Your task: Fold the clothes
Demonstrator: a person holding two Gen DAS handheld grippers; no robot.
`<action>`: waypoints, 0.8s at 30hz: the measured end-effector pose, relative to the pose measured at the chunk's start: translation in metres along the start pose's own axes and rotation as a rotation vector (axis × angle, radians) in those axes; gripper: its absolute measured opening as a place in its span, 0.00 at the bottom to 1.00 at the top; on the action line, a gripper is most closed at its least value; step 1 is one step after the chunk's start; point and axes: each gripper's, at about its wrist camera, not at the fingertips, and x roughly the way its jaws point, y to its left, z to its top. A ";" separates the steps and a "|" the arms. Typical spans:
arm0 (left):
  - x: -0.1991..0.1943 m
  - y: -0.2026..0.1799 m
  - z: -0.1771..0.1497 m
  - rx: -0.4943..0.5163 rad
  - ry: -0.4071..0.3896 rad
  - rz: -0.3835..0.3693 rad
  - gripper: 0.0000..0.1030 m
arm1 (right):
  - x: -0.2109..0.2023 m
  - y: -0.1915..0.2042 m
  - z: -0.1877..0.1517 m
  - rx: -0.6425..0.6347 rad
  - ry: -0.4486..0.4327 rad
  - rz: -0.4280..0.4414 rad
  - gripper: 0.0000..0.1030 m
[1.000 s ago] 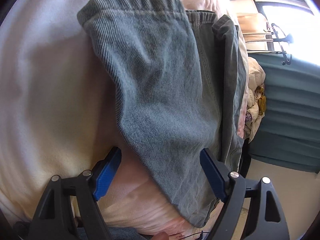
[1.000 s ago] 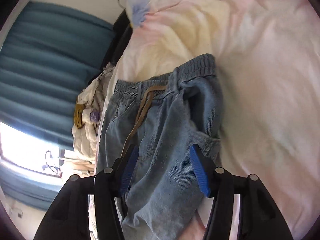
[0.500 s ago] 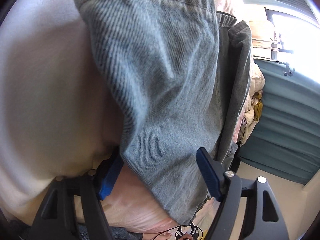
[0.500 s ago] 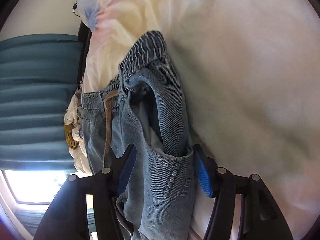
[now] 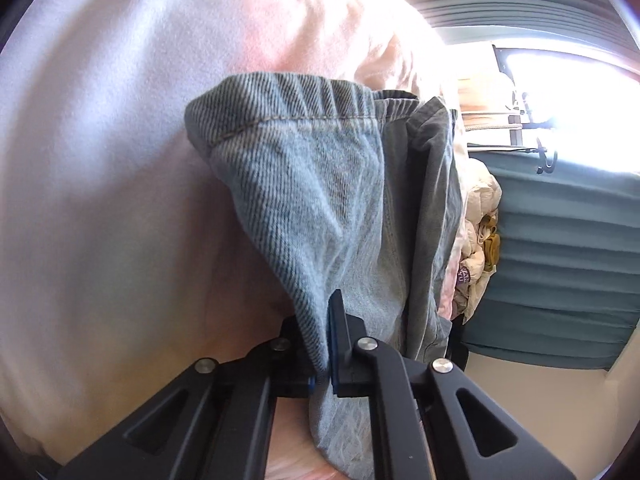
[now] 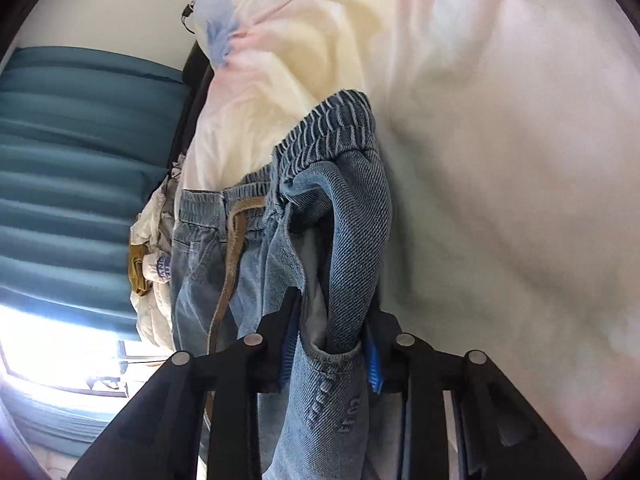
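Observation:
Light blue jeans (image 5: 320, 200) lie on the pale bedsheet (image 5: 100, 200), elastic waistband away from me. My left gripper (image 5: 318, 320) is shut on a thin fold of their denim, which rises between the pads. In the right wrist view the same jeans (image 6: 352, 240) show a gathered waistband and a brown drawstring (image 6: 232, 260). My right gripper (image 6: 332, 320) has its jaws closing on a thick bunch of denim at a pocket, and both blue pads press on the cloth. The fabric hides the left gripper's near pad.
A heap of cream and yellow clothes (image 5: 480, 220) sits at the bed's edge, also seen as the cream heap (image 6: 152, 256). Teal padded panels (image 5: 560, 260) and a bright window (image 5: 560, 80) stand beyond. A rumpled pastel duvet (image 6: 280, 40) lies farther up the bed.
Both grippers went from wide open around the denim to closed on it. The left one pinched a thin fold; the right sank lower and gathered the pocket area.

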 end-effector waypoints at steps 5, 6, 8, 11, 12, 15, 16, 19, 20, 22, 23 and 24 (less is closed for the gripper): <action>-0.032 -0.005 -0.004 0.020 -0.094 -0.034 0.03 | -0.042 0.025 -0.010 -0.112 -0.091 0.046 0.08; -0.039 -0.006 -0.005 0.021 -0.112 -0.034 0.03 | -0.053 0.032 -0.013 -0.140 -0.121 0.052 0.07; -0.054 -0.010 -0.004 0.042 -0.147 -0.034 0.03 | -0.069 0.040 -0.016 -0.155 -0.157 0.068 0.07; -0.071 -0.020 0.000 0.097 -0.181 -0.034 0.03 | -0.080 0.043 -0.012 -0.143 -0.154 0.089 0.02; -0.070 -0.028 0.002 0.116 -0.183 -0.030 0.03 | -0.079 0.044 -0.009 -0.143 -0.138 0.089 0.02; -0.057 -0.068 0.012 0.154 -0.178 -0.020 0.03 | -0.073 0.050 0.002 -0.137 -0.094 0.094 0.02; -0.051 -0.085 0.016 0.168 -0.179 -0.015 0.03 | -0.069 0.057 0.004 -0.150 -0.087 0.092 0.02; -0.032 -0.133 0.027 0.225 -0.190 0.018 0.03 | -0.057 0.091 0.008 -0.207 -0.082 0.087 0.02; -0.026 -0.150 0.032 0.246 -0.196 0.030 0.03 | -0.052 0.105 0.008 -0.223 -0.086 0.089 0.02; -0.013 -0.184 0.040 0.302 -0.218 0.062 0.03 | -0.040 0.135 0.010 -0.256 -0.096 0.091 0.02; -0.002 -0.200 0.044 0.327 -0.234 0.083 0.03 | -0.033 0.149 0.010 -0.268 -0.105 0.091 0.02; 0.010 -0.215 0.050 0.335 -0.243 0.101 0.03 | -0.023 0.164 0.010 -0.276 -0.114 0.085 0.01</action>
